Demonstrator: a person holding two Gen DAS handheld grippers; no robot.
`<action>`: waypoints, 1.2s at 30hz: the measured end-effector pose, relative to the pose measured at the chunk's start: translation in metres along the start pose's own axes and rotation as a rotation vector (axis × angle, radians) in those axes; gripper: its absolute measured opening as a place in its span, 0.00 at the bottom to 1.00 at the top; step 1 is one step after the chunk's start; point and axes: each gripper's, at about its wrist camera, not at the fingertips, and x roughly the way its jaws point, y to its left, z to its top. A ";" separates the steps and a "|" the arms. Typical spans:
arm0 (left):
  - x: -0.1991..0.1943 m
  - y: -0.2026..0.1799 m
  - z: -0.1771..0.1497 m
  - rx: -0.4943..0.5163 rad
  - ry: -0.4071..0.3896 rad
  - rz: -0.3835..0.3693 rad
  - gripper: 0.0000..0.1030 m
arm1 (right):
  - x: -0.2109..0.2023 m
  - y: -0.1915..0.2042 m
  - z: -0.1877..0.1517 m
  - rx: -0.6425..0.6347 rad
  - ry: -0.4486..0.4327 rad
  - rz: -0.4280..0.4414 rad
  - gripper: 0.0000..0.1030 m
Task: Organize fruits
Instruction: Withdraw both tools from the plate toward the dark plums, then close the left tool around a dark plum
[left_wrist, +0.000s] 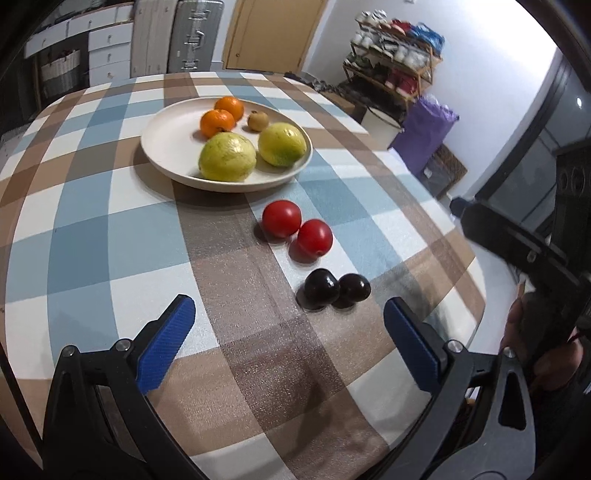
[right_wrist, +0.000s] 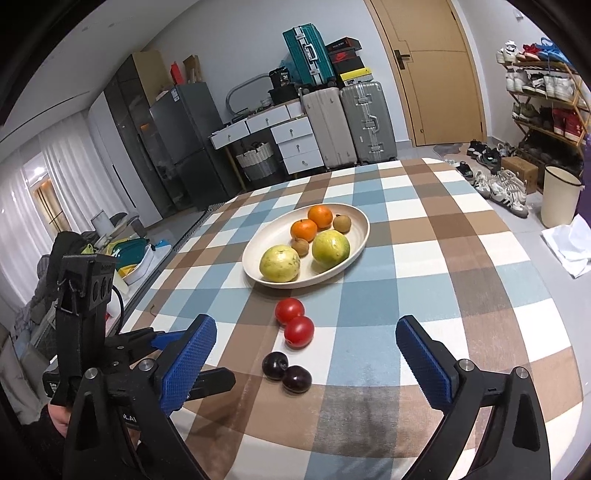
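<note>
Both grippers' fingers spread and holding nothing, left gripper (left_wrist: 288, 314), right gripper (right_wrist: 306, 336), tomatoes (left_wrist: 297, 229) and plums (left_wrist: 336, 290) on counter (left_wrist: 110, 240) beside plate (left_wrist: 162, 140) of citrus.

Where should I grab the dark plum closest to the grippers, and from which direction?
Grip the nearer dark plum across its round middle, coming from above with the open right gripper. It touches the other plum, so set the fingers on the two sides clear of that contact, one finger on the near side. It looks smooth and round, so close gently.
</note>
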 end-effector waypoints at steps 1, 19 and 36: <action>0.003 -0.001 0.000 0.011 0.005 0.010 0.99 | 0.000 -0.002 0.000 0.005 0.001 0.000 0.97; 0.035 -0.013 0.002 0.133 0.083 0.011 0.69 | 0.008 -0.035 -0.008 0.104 0.009 0.034 0.97; 0.031 -0.028 0.008 0.208 0.037 -0.061 0.19 | 0.009 -0.046 -0.013 0.141 0.008 0.056 0.97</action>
